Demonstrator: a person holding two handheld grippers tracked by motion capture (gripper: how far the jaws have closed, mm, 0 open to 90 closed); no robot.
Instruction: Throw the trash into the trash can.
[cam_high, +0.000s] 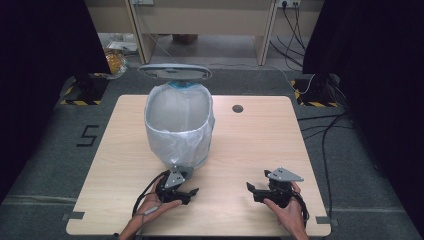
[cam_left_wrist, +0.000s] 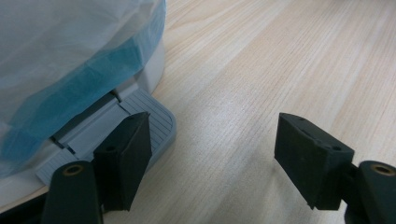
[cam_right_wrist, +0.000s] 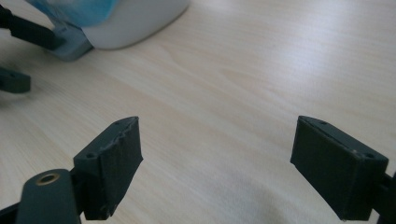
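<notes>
A white pedal bin (cam_high: 178, 127), lined with a translucent white bag (cam_left_wrist: 70, 42) over a blue one, stands on the wooden table (cam_high: 250, 145) with its grey lid (cam_high: 175, 72) raised. My left gripper (cam_high: 186, 186) is open at the bin's front foot. In the left gripper view the left gripper (cam_left_wrist: 215, 140) has its left jaw right over the grey ribbed pedal (cam_left_wrist: 140, 116); whether it touches is unclear. My right gripper (cam_high: 257, 181) is open near the front edge, nothing between the jaws. The right gripper view has the right gripper (cam_right_wrist: 217, 144) facing bare table, with the bin base (cam_right_wrist: 135, 18) far off.
A round cable hole (cam_high: 237, 108) sits in the table behind and right of the bin. The person's hands come in at the front edge. Cables (cam_high: 320, 130) trail over the grey floor to the right, and black curtains hang on both sides.
</notes>
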